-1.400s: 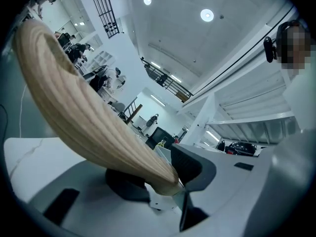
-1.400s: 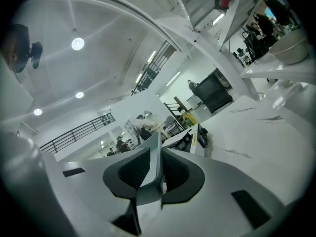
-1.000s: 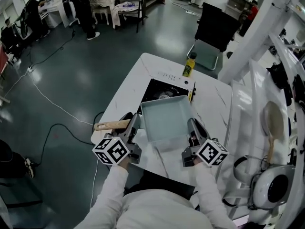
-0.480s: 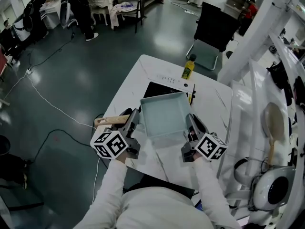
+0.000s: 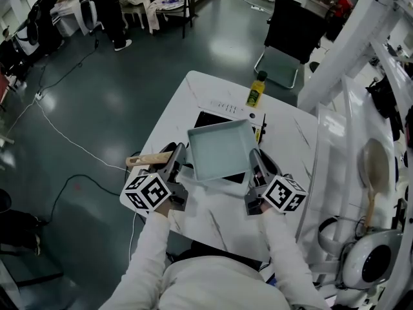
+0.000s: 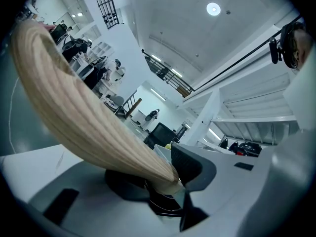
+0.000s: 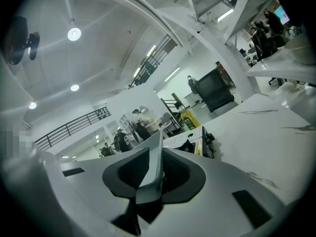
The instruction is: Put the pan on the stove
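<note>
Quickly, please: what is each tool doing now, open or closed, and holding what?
Left tool: closed on the wooden handle of the square pan.
Right tool: closed on the pan's side wall.

nothing legible anywhere; the label on the yellow bottle (image 5: 256, 89) is too small to read.

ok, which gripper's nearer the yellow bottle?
Right. The right gripper, clamping the pan rim, sits straight in front of the bottle; the left gripper, on the wooden handle, is farther left.
</note>
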Available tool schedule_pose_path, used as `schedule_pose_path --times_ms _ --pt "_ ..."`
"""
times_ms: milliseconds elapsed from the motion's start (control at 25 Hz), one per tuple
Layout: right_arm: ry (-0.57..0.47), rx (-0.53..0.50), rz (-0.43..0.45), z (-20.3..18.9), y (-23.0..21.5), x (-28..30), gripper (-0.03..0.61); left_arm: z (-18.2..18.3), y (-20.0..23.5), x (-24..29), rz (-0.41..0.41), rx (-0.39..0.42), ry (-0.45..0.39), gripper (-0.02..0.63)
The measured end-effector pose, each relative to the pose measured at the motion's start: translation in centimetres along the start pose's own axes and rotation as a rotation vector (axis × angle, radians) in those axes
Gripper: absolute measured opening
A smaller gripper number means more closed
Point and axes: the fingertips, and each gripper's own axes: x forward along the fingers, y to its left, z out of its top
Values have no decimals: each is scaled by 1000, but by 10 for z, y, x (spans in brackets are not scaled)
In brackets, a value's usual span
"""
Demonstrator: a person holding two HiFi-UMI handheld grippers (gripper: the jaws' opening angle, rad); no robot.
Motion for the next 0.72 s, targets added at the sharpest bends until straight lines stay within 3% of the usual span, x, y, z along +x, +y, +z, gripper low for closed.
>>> schedule_pose_path --times_ms 720 --pt "28 5 -16 0 -28 37 95 -4 22 41 4 12 31 141"
